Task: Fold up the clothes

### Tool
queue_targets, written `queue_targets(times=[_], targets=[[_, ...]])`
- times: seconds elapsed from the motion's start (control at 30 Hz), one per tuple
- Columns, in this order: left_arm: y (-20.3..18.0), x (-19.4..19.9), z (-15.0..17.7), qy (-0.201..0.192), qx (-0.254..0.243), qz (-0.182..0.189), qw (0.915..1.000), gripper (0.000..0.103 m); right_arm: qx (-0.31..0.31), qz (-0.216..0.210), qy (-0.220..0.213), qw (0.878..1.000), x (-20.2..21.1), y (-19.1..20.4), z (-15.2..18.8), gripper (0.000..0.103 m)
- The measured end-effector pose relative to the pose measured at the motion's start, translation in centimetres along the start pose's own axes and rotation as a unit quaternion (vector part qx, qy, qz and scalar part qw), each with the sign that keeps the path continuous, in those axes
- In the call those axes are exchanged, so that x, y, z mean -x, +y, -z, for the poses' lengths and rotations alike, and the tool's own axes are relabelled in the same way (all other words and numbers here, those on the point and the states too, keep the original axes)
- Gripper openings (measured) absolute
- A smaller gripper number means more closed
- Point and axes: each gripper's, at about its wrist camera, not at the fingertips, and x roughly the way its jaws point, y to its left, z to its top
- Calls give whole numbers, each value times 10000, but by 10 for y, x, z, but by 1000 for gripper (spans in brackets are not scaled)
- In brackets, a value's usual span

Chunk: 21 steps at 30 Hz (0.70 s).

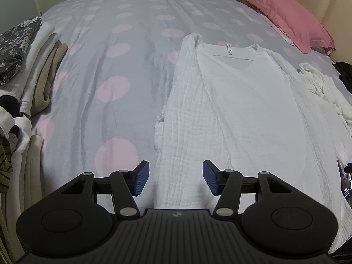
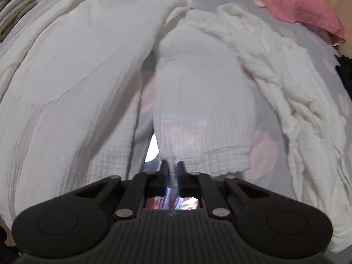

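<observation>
You are pinching sleeve cuff (image 2: 206,156) in right tool (image 2: 172,168), left tool (image 1: 176,179) hanging released over white garment (image 1: 231,101); next, likely carrying sleeve across body

No readable text anywhere. White neck label (image 1: 228,48) on the white garment (image 1: 237,101) has a few dark marks, too small to read. Small round emblem (image 1: 177,215) on the body of the left hand-held gripper (image 1: 176,179): a symbol, no letters. Same kind of mark (image 2: 171,215) on the right hand-held gripper (image 2: 172,168), blurred. Glowing screen (image 1: 347,187) at the right edge of the left wrist view shows tiny light lines, illegible. No brands, numbers or signs on the bedcover (image 1: 123,70) or the pink pillow (image 1: 286,15).
</observation>
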Motion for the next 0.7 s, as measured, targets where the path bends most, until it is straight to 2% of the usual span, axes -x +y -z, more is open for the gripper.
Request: queue_targets(times=[0.1,0.17,0.27,0.4,0.53,0.7], targets=[[0,1,-1,2,19,15,10000,52,-263,205,-326,9989,15,-10,-8,5],[1,1,-1,0,46,27,10000,52,-699,251,-609,9954,31,-27,-17,4],[4,1,-3,-10,141,37,9999,52,-1349,345,-1046,9847,61,-60,-37,4],[9,-1,-6,-1,300,65,9995,52,-1666,556,-1470,9734,98,-98,-67,4],[11,-4,-7,23,346,47,9994,52,-1808,1023,-1672,9638,117,-140,-97,4],[13,-8,-7,76,370,-27,9993,52,-2151,1501,-1685,9502,121,-190,-127,4]])
